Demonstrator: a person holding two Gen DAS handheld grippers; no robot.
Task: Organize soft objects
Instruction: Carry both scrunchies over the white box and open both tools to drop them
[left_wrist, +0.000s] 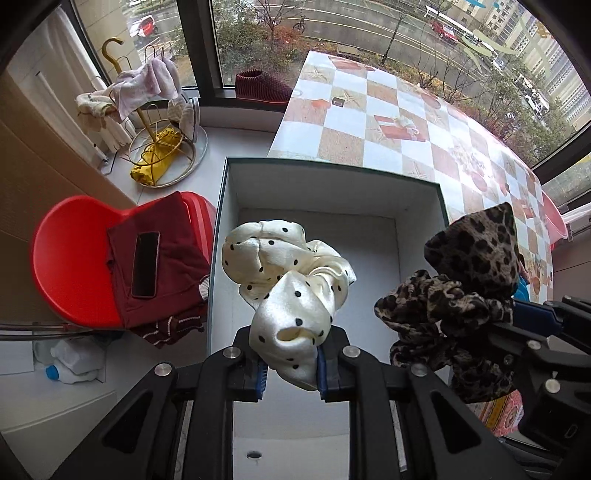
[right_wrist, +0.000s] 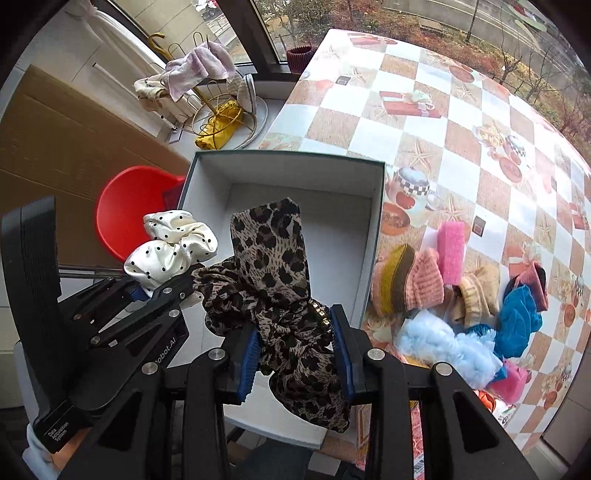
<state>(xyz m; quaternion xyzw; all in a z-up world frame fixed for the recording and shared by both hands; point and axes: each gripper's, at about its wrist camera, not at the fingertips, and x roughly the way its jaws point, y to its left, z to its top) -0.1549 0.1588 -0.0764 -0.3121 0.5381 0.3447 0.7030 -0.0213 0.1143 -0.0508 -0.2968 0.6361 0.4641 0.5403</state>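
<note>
Cream black-dotted scrunchie; leopard-print scrunchie; red chair.

Table covered by a checkered oilcloth in white, tan and red squares with printed gifts, starfish and teapots. Resting on it, directly ahead of the fingertips: open white rectangular cardboard box with dark rim, its floor bare. Right of the fingers, just beside the box wall: heap of soft items, including a pink, yellow and brown knitted hat, a pink sponge block, pale blue fluffy cloth and bright blue cloth.
</note>
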